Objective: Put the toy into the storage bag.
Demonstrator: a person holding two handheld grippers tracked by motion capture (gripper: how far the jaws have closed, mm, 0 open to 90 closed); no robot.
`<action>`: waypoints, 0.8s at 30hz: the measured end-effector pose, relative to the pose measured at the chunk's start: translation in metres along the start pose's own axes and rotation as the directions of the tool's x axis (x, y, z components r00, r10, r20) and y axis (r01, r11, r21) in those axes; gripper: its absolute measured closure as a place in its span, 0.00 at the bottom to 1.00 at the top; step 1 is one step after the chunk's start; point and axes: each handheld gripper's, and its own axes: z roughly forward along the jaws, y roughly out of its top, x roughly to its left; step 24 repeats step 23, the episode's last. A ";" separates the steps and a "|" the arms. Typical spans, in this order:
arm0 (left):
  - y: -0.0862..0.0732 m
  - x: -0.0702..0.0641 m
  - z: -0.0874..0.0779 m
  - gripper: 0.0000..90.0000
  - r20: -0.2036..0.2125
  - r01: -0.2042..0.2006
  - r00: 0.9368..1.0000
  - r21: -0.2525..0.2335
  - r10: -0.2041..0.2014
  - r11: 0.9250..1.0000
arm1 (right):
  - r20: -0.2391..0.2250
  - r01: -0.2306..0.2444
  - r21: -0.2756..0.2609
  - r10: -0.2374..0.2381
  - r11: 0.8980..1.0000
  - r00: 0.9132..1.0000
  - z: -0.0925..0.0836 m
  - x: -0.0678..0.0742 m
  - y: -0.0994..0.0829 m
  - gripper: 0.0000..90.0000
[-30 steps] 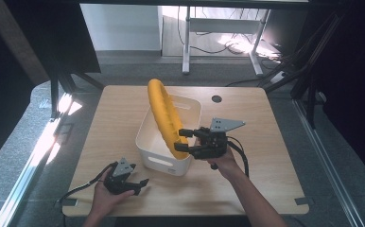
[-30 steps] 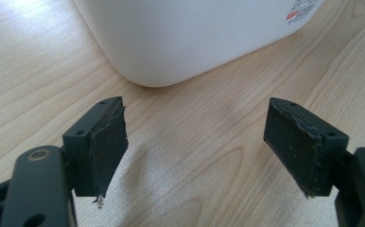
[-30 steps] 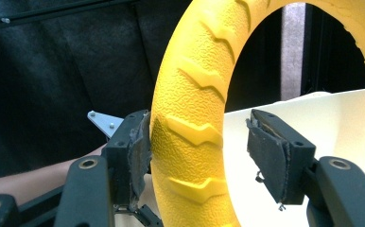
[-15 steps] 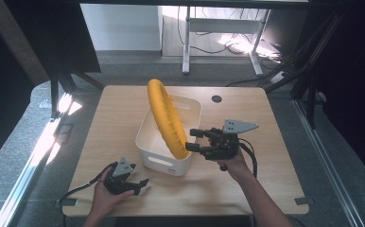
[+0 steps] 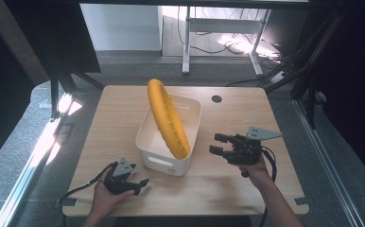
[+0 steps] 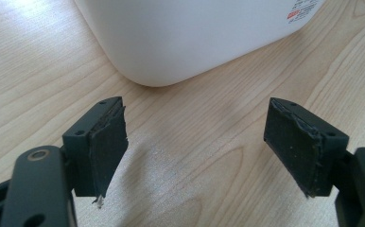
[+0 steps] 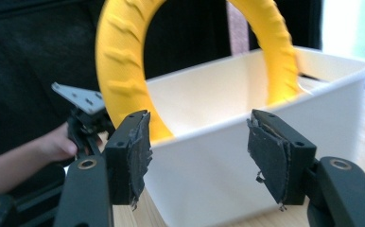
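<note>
Wooden table, white bin, yellow ring upright inside — lower edge hidden

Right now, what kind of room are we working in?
Probably a lab or workshop test bay: a bare wooden table on grey carpet, cables across the floor, and another desk frame behind.

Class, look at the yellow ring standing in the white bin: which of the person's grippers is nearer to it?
Right. The right gripper hangs open just beside the ring's low end, clear of the bin. The left gripper rests open on the table, farther off, by the bin's near corner.
</note>
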 end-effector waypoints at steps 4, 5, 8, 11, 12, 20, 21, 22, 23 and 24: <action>0.000 0.000 0.000 0.25 -0.001 -0.008 1.000 0.008 0.008 1.000 | 0.039 -0.020 0.020 0.019 1.000 0.999 -0.014 -0.006 -0.012 0.44; 0.000 0.000 0.000 0.25 -0.001 -0.007 1.000 0.007 0.007 1.000 | 0.053 -0.025 0.026 0.023 0.999 0.998 -0.018 -0.008 -0.016 0.44; 0.000 0.000 0.000 0.25 0.000 -0.003 1.000 0.003 0.003 1.000 | 0.087 -0.032 0.051 0.027 0.998 0.996 -0.026 -0.012 -0.026 0.44; 0.000 0.000 0.000 0.25 -0.001 -0.006 1.000 0.004 0.006 1.000 | 0.115 -0.040 0.078 0.031 0.996 0.993 -0.031 -0.016 -0.035 0.44; 0.000 0.000 0.000 0.25 -0.001 -0.006 1.000 0.004 0.006 1.000 | 0.119 -0.045 0.080 0.036 0.996 0.992 -0.031 -0.017 -0.037 0.43; 0.000 0.000 -0.001 0.25 -0.002 -0.007 1.000 0.002 0.007 1.000 | 0.126 -0.054 0.095 0.042 0.994 0.991 -0.027 -0.019 -0.041 0.42; 0.000 0.000 -0.001 0.25 -0.002 -0.008 1.000 0.003 0.008 1.000 | 0.128 -0.054 0.098 0.041 0.994 0.991 -0.026 -0.019 -0.042 0.42; 0.000 0.000 -0.001 0.25 -0.001 -0.008 1.000 0.003 0.008 1.000 | 0.131 -0.052 0.105 0.038 0.993 0.991 -0.026 -0.019 -0.043 0.41; 0.000 0.000 -0.001 0.25 -0.001 -0.008 1.000 0.002 0.008 1.000 | 0.136 -0.055 0.111 0.039 0.992 0.990 -0.025 -0.020 -0.044 0.41; 0.000 0.000 -0.001 0.25 -0.001 -0.008 1.000 0.002 0.008 1.000 | 0.136 -0.055 0.111 0.039 0.992 0.990 -0.025 -0.020 -0.044 0.41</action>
